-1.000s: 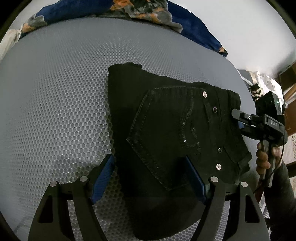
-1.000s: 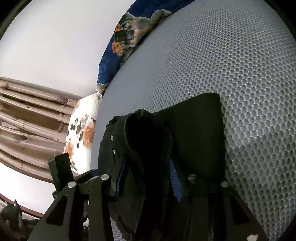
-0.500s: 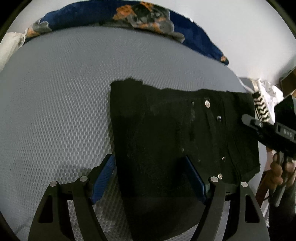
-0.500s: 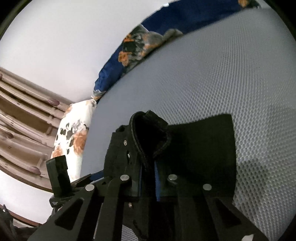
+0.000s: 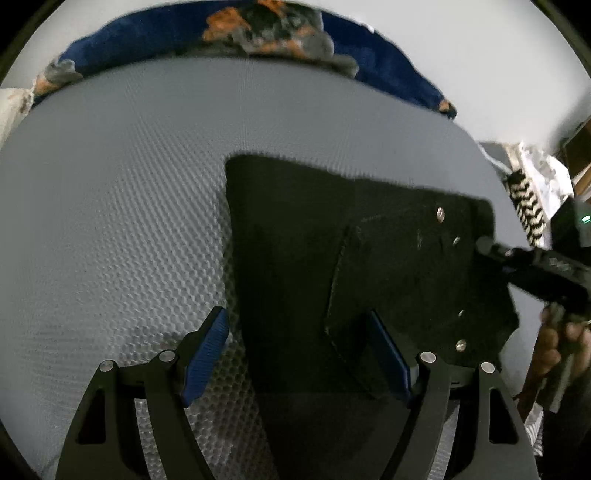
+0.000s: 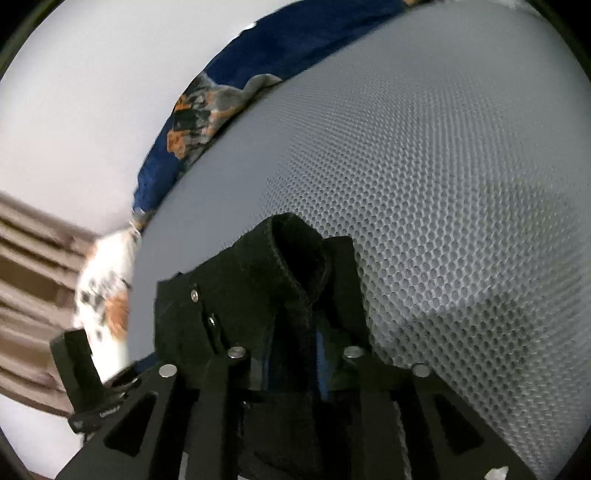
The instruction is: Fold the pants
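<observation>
We find the black jeans [image 5: 351,280] folded on the grey honeycomb mattress [image 5: 110,221], with the blue floral blanket [image 5: 258,33] along the mattress's far edge. The left gripper [image 5: 295,350] hangs over the jeans' near end, its blue pads wide apart — unchanged from a second ago, nothing pinched. The right gripper [image 6: 293,369] is clamped on a bunched fold at the waistband; its jaws closed, then eased slightly wider, cloth between them throughout. Compared with earlier, that fold stands higher off the mattress — a raised ridge.
</observation>
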